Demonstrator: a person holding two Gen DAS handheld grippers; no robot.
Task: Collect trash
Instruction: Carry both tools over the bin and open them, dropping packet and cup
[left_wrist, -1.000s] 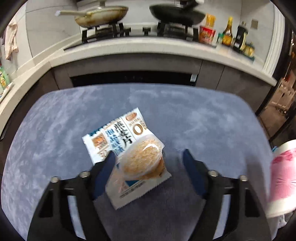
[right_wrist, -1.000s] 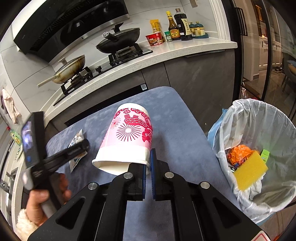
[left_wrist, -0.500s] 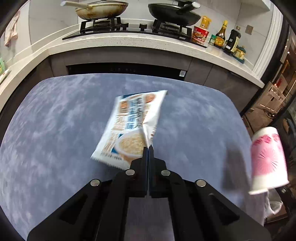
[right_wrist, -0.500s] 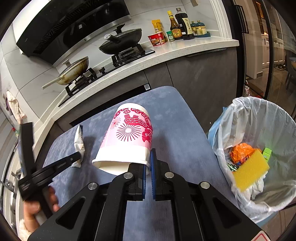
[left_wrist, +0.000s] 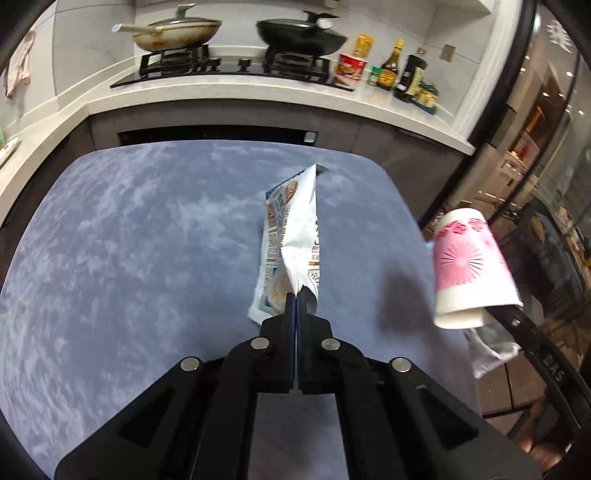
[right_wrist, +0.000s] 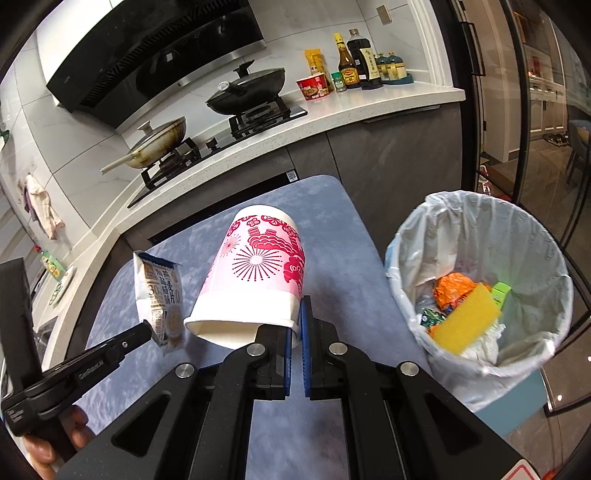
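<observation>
- The white and blue printed oatmeal sachet (left_wrist: 291, 240) hung from my left gripper (left_wrist: 296, 295), whose black fingers were pinched tight on its lower edge, holding it clear above the blue-grey mottled tablecloth (left_wrist: 147, 240).
- The pink and white paper cup with red firework print (right_wrist: 255, 273) lay tilted on its side, mouth toward me, its rim clamped between the blue pads of my right gripper (right_wrist: 294, 325).
- In the right wrist view the sachet (right_wrist: 160, 295) was just left of the cup.
- To the right of the table stood the round bin lined with a white plastic bag (right_wrist: 476, 236), holding a yellow sponge (right_wrist: 465, 321) and an orange wrapper (right_wrist: 452, 290).
- Behind the table ran the white stone counter (left_wrist: 258, 99) with a black lidded wok (left_wrist: 299, 33) on the hob.
</observation>
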